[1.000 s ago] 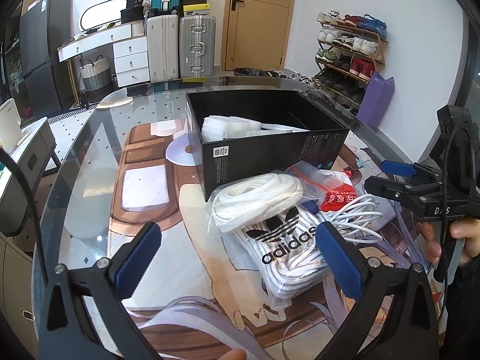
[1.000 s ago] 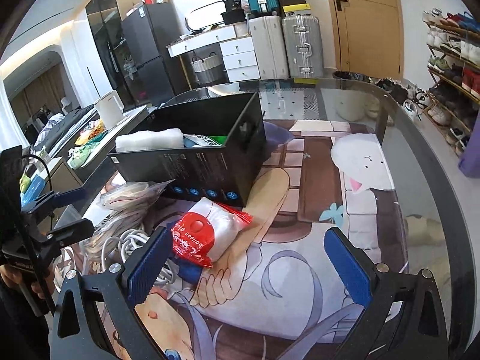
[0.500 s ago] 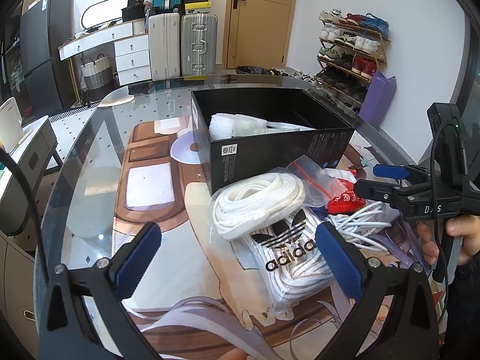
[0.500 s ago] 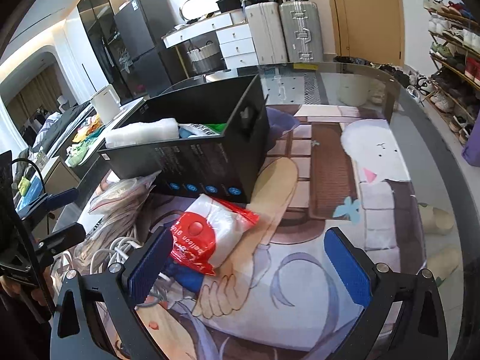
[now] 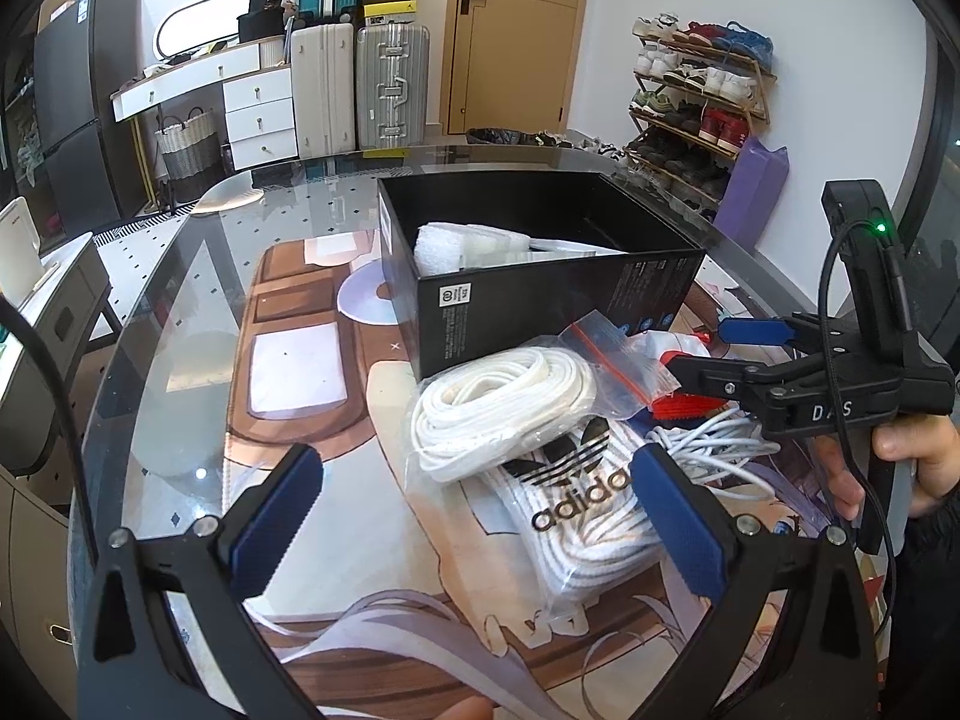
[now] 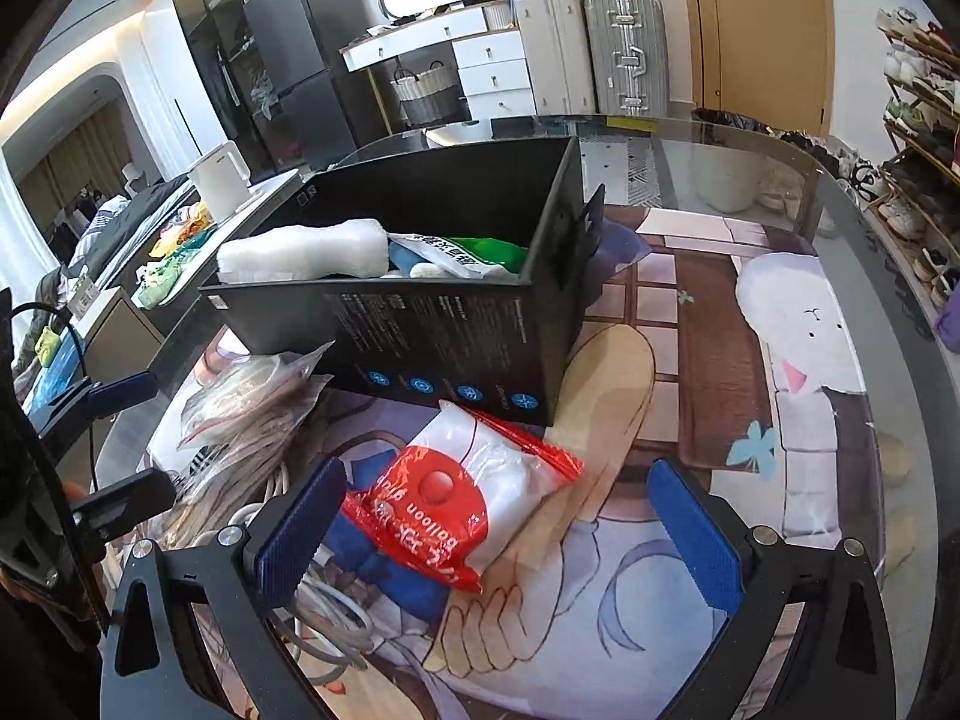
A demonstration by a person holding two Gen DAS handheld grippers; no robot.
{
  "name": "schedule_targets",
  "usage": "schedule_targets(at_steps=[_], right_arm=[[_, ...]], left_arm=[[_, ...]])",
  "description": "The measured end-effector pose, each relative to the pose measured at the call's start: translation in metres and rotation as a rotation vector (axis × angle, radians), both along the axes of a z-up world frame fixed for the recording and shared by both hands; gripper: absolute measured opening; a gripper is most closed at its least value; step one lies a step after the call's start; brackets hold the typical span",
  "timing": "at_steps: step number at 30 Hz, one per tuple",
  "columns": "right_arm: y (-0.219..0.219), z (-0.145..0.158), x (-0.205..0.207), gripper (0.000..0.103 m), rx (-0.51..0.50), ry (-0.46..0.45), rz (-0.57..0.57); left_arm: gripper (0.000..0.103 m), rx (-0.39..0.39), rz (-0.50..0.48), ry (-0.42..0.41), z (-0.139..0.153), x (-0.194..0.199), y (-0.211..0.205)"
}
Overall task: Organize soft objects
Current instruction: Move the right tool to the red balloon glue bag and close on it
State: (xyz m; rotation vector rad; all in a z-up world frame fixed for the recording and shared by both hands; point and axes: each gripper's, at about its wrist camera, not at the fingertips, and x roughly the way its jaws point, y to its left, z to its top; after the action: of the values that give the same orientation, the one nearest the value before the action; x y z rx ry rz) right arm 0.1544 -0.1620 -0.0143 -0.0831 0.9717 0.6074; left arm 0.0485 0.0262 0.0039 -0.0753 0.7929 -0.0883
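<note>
A clear bag of white laces [image 5: 504, 402] and a white adidas bundle [image 5: 582, 492] are seen ahead of the left gripper [image 5: 480, 522], between its widely parted blue pads; nothing is clamped. In the right wrist view the same bags are glimpsed only as crumpled plastic [image 6: 252, 402] off to the left of the right gripper [image 6: 495, 525].

The red and white balloon bag [image 6: 462, 504] is shown plainly only in the right wrist view, lying just ahead of the right gripper's spread jaws, nearer its left pad; nothing is gripped. From the left wrist it is mostly hidden behind the right gripper [image 5: 708, 354].

The black box [image 5: 540, 294] stands beyond both grippers on the glass table [image 5: 180, 360]. A white foam roll [image 6: 306, 252] is seen inside it from both sides, but a green and white packet [image 6: 474, 252] beside the roll is revealed only by the right wrist view.

A coil of white cable [image 5: 714, 450] lies below the right gripper, which is held level by a hand [image 5: 912, 462] on its handle.
</note>
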Motion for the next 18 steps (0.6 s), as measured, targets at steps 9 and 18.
schedule_targets(at_steps=[9,18], right_arm=[[-0.013,-0.003,0.004,0.102,-0.028,0.028,-0.029],[-0.026,-0.002,0.003,0.102,-0.059,0.0,-0.013]], left_arm=[[0.103,-0.009,0.003,0.004,0.0,0.0,0.003],[0.103,0.001,-0.014,0.004,0.0,-0.002,-0.001]])
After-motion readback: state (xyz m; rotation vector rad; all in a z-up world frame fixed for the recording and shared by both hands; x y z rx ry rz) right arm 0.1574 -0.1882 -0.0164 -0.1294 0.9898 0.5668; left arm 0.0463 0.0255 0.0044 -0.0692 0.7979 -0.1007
